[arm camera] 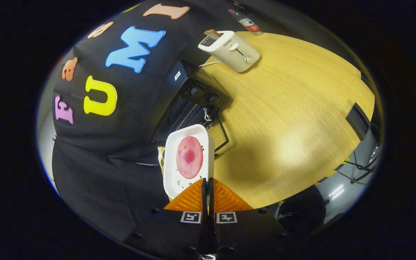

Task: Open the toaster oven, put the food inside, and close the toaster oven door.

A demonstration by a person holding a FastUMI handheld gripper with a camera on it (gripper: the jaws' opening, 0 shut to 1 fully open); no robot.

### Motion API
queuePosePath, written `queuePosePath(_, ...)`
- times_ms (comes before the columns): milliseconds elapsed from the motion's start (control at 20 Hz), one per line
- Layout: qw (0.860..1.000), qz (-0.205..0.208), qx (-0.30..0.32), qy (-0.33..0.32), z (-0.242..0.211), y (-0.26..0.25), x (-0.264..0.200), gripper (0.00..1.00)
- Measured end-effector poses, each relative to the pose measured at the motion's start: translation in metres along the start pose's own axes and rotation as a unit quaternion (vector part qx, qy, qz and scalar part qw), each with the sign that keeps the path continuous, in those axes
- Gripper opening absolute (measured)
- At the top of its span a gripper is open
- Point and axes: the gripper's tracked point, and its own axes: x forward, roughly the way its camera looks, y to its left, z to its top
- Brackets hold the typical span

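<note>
Gripper (207, 185) fingers are pressed together on the near rim of a white tray (173, 169); the tray carries a round pink food slice (189, 157). Beyond the tray, a black toaster oven (193, 103) sits on the wooden table (294, 119). Farther off stand a white toaster (231, 48) and a bottle (247, 21).

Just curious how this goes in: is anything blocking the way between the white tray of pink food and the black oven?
Nothing visible does. The gripper is shut on the white tray, and the toaster oven lies right beyond it. The tray hides part of its front. The white toaster stands farther off on the table.
</note>
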Motion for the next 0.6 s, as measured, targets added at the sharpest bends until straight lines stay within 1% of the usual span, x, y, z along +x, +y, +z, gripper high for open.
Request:
queuePosePath(300,1.0,0.001,-0.01,0.016,-0.001,0.025,0.056,0.02)
queuePosePath(600,1.0,-0.004,0.018,0.009,0.022,0.042,0.117,0.02)
